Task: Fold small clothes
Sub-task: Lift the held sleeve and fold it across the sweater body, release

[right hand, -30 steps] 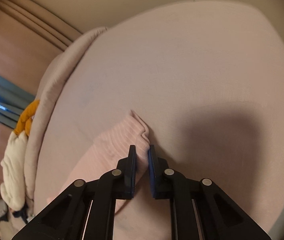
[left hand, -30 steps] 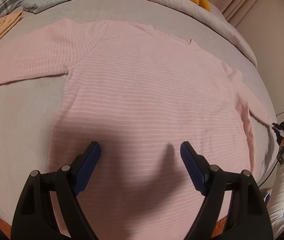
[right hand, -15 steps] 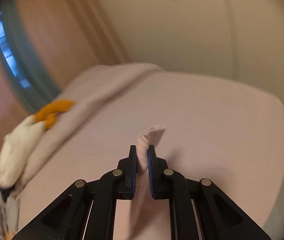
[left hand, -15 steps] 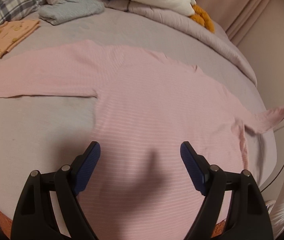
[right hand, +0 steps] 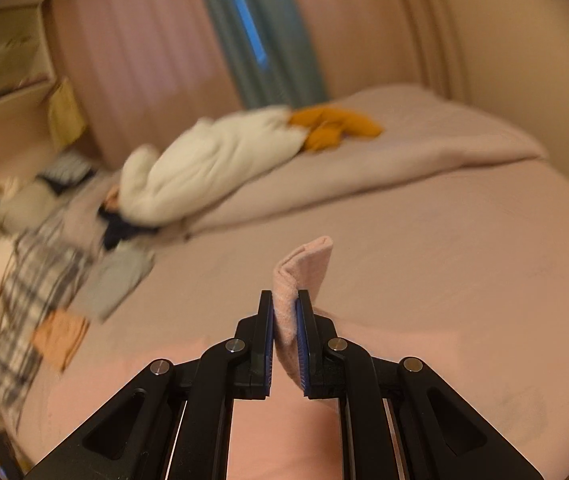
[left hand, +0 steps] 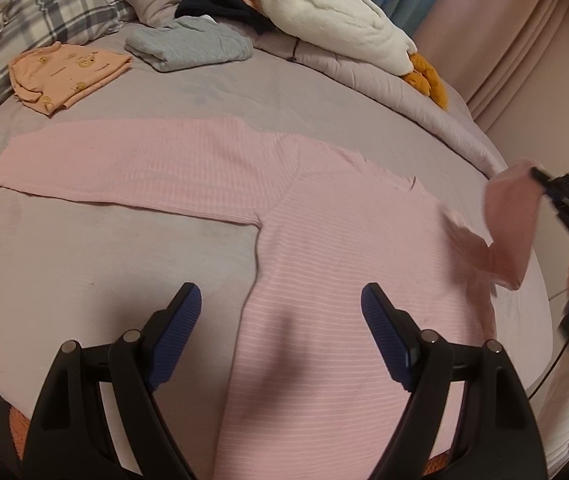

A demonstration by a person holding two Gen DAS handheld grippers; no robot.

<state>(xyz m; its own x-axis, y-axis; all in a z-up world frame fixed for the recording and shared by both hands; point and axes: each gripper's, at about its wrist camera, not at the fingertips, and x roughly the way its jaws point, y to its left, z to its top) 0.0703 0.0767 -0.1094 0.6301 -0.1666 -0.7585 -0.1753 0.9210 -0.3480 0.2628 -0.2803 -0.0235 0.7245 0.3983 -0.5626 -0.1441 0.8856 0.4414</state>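
Sleeve cuff [right hand: 302,268] now lifted off bed, clamped in R claw [right hand: 285,334]; L claw [left hand: 280,338] wide apart, empty.

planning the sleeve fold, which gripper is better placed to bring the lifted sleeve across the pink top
Right. The right gripper is already shut on the sleeve cuff, lifted off the bed. The left gripper hangs open above the pink top, holding nothing.

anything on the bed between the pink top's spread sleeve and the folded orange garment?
Nothing: bare bedsheet between the spread sleeve and the folded orange garment, clear in the left wrist view.
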